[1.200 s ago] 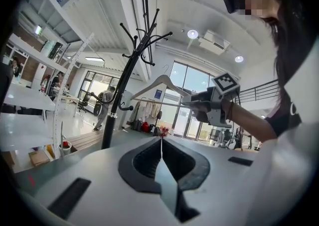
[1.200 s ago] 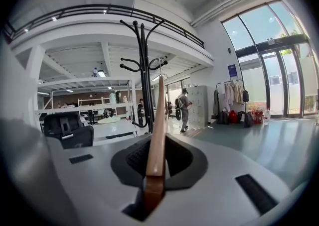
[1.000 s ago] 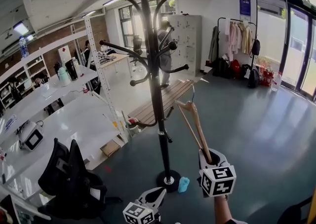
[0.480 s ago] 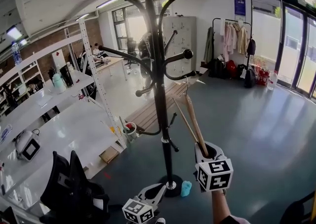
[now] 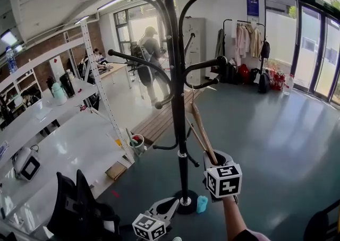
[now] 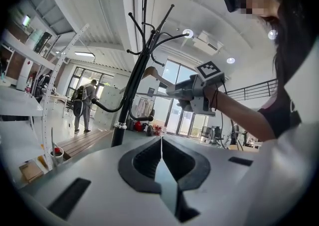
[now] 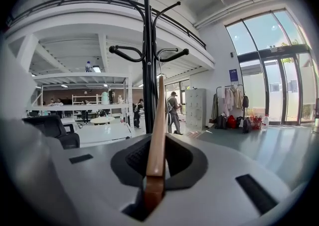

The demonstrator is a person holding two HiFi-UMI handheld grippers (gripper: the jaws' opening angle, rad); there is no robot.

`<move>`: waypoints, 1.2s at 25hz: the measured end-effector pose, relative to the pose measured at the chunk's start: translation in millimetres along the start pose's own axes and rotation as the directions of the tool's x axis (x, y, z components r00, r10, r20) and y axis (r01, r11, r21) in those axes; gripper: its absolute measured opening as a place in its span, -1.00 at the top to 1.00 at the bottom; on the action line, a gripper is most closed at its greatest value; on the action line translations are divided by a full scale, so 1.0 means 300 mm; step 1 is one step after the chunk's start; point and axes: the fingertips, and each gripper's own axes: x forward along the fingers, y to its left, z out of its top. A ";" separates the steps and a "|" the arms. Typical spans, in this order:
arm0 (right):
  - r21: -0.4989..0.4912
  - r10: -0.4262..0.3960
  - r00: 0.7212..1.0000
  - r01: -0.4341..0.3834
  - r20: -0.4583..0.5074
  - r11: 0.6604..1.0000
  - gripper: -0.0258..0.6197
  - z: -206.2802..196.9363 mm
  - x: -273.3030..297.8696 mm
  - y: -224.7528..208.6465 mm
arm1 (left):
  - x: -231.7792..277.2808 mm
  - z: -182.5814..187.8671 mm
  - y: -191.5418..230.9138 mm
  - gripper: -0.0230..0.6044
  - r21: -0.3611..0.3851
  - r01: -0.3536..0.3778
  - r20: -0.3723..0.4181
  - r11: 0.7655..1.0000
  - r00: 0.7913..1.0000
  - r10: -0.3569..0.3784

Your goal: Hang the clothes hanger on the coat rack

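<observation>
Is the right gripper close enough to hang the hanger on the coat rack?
Probably yes: the right gripper holds the wooden hanger up close beside the coat rack, and nothing seems to stand between them.

coat rack: black, upright, curved arms | clothes hanger: wooden, near-upright, unhung, just beside rack

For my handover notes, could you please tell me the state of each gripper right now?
Left gripper: closed, empty.
Right gripper: closed on the wooden hanger.
</observation>
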 end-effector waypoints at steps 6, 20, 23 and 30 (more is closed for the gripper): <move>0.053 -0.009 1.000 0.009 0.011 0.999 0.78 -0.017 0.012 0.000 | -0.022 -0.006 0.037 0.91 -0.014 -0.002 -0.006 1.000 1.000 0.002; 0.013 -0.055 0.997 0.054 0.055 0.998 0.55 -0.062 -0.044 0.028 | -0.067 -0.028 0.036 0.91 -0.027 0.009 -0.015 1.000 1.000 -0.010; 0.029 -0.048 0.997 0.046 0.065 0.999 0.55 -0.064 -0.093 0.023 | -0.068 -0.031 0.014 0.91 -0.027 0.008 -0.017 1.000 1.000 -0.009; 0.007 -0.017 0.999 0.016 0.049 1.000 0.55 -0.155 -0.244 0.006 | -0.056 -0.055 -0.082 0.91 -0.028 -0.003 -0.013 1.000 1.000 0.003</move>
